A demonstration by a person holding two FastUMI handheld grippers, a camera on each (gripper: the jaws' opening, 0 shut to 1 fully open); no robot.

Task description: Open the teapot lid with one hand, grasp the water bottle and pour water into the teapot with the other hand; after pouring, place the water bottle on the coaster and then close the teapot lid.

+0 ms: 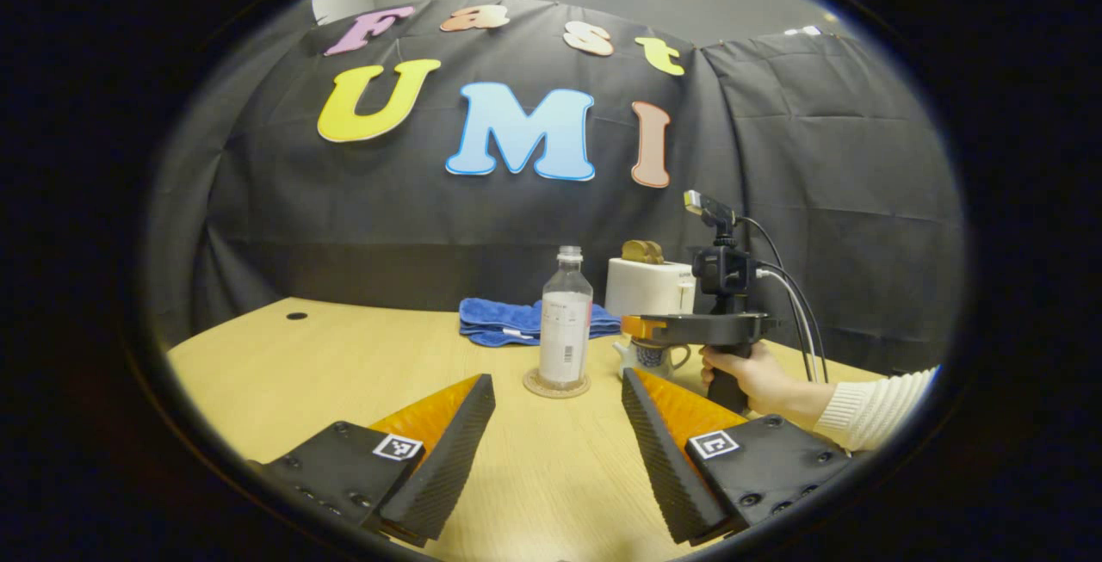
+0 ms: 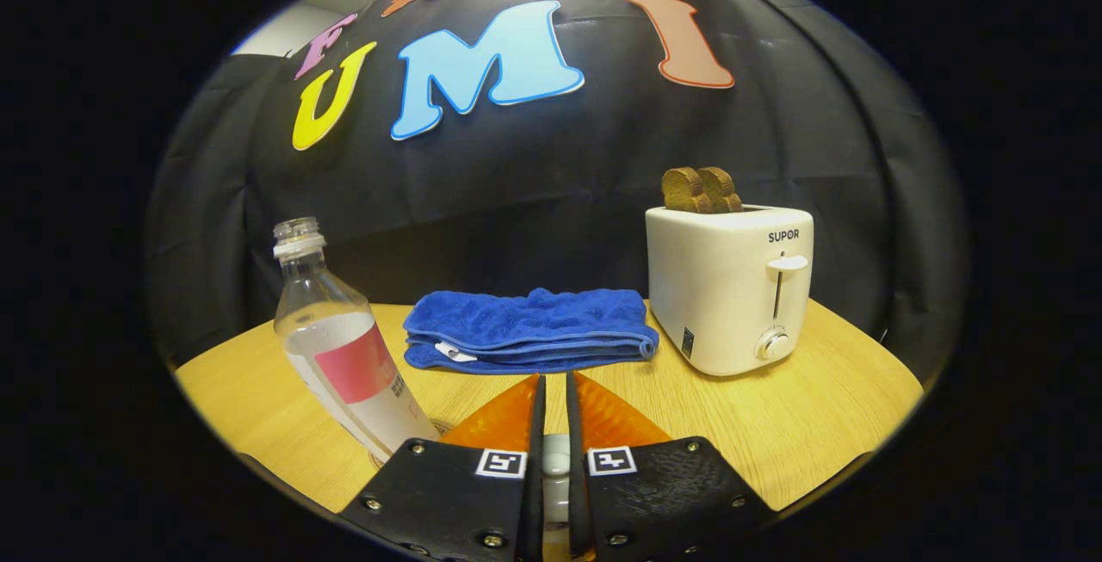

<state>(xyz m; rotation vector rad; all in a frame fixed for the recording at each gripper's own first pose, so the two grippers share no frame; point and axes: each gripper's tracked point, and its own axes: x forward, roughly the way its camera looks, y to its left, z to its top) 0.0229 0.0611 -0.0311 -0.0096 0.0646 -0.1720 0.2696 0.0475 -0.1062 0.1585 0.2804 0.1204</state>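
Teapot (image 1: 647, 357), small, white ceramic with blue pattern, seen in the left gripper view on the pale wooden table (image 1: 344, 355), right of and beyond the left gripper (image 1: 558, 411); spout to the left, handle to the right. Left gripper jaws wide apart, gripping nothing. Straight ahead between them, farther off: clear plastic water bottle (image 1: 565, 321), uncapped, upright on a round woven coaster (image 1: 556, 386). Directly above the teapot: right gripper (image 1: 633, 327), held by a hand (image 1: 751, 377) in a cream knit sleeve (image 1: 874, 407). Behind: folded blue towel (image 1: 508, 322) and white toaster (image 1: 649, 287) with brown bread.

Right gripper view: right gripper (image 2: 551, 407) with fingers nearly together, a whitish rounded thing (image 2: 555, 467) in the narrow slot between them, too hidden to tell whether pressed. Left of the fingers: water bottle (image 2: 344, 355). Ahead: blue towel (image 2: 529, 330). Ahead and right: toaster (image 2: 732, 287), two bread slices (image 2: 701, 189) standing in its slots.
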